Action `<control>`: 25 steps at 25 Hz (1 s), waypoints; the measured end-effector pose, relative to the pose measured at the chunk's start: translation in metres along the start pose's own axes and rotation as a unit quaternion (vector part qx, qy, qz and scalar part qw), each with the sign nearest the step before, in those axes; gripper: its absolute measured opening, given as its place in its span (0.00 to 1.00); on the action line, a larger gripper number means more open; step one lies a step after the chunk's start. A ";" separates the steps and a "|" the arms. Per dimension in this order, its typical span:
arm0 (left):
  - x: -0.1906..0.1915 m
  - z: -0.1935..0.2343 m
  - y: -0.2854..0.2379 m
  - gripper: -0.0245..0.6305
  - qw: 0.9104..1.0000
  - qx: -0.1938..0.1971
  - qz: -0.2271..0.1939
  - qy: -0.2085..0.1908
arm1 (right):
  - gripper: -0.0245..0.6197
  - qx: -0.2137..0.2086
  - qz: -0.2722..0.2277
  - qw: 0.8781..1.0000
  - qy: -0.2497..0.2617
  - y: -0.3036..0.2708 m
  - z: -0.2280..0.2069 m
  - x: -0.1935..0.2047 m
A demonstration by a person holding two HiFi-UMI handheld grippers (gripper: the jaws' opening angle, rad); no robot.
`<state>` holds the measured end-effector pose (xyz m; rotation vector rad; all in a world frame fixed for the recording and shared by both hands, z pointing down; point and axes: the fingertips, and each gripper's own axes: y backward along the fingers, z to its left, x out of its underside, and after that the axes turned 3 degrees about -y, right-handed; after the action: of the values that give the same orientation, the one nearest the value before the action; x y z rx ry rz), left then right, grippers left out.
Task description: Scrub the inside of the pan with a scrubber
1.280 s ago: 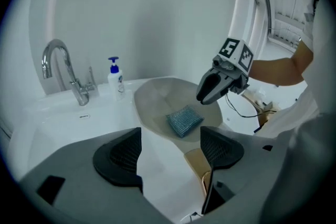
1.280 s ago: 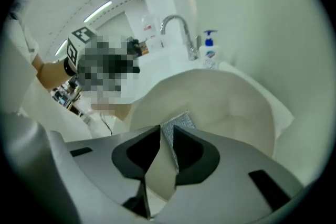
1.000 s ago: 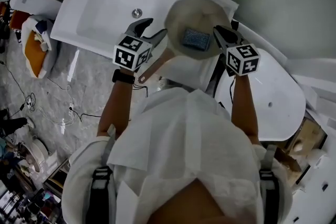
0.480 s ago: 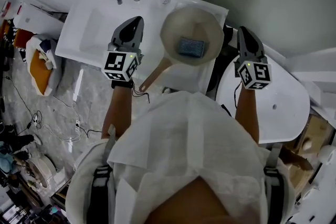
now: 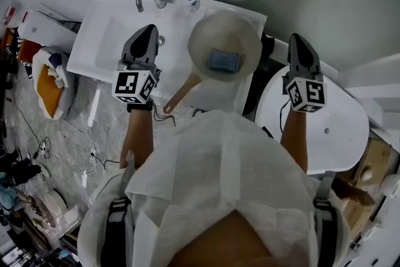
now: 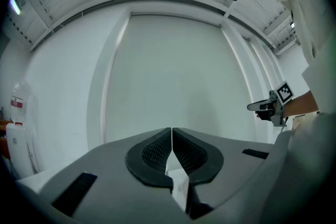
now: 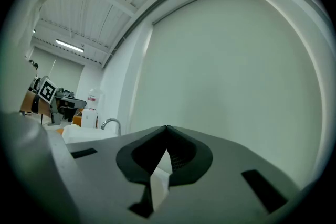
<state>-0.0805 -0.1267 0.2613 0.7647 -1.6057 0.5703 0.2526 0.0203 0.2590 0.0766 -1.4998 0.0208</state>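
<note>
- Left gripper (image 5: 148, 31): jaws together, empty, held level.
- Right gripper (image 5: 299, 40): jaws have just been closing and now meet, with nothing between them.
- Pan (image 5: 206, 31): sits between and below both grippers, gripped by neither.
- Scrubber (image 5: 223, 60): lies loose inside the pan.
- Status, judged: no scrubbing under way; whether it is finished or pending cannot be told.

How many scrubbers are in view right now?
1. The scrubber lies inside the pan, just right of the sink. The person blocks the near side, so another could be out of sight.
</note>
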 end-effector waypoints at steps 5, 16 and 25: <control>-0.002 -0.006 0.004 0.07 1.000 0.003 0.002 -0.007 | 0.05 0.005 0.001 1.000 -0.002 0.005 -0.002 -0.001; -0.001 -0.007 0.009 0.07 1.000 -0.003 0.007 -0.006 | 0.05 0.012 0.010 1.000 0.001 0.008 -0.004 0.007; 0.002 -0.009 0.012 0.07 1.000 -0.001 0.011 -0.004 | 0.05 0.013 0.017 1.000 0.004 0.012 -0.002 0.010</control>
<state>-0.0839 -0.1128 0.2658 0.7486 -1.6244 0.5819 0.2546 0.0323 0.2693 0.0728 -1.4924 0.0676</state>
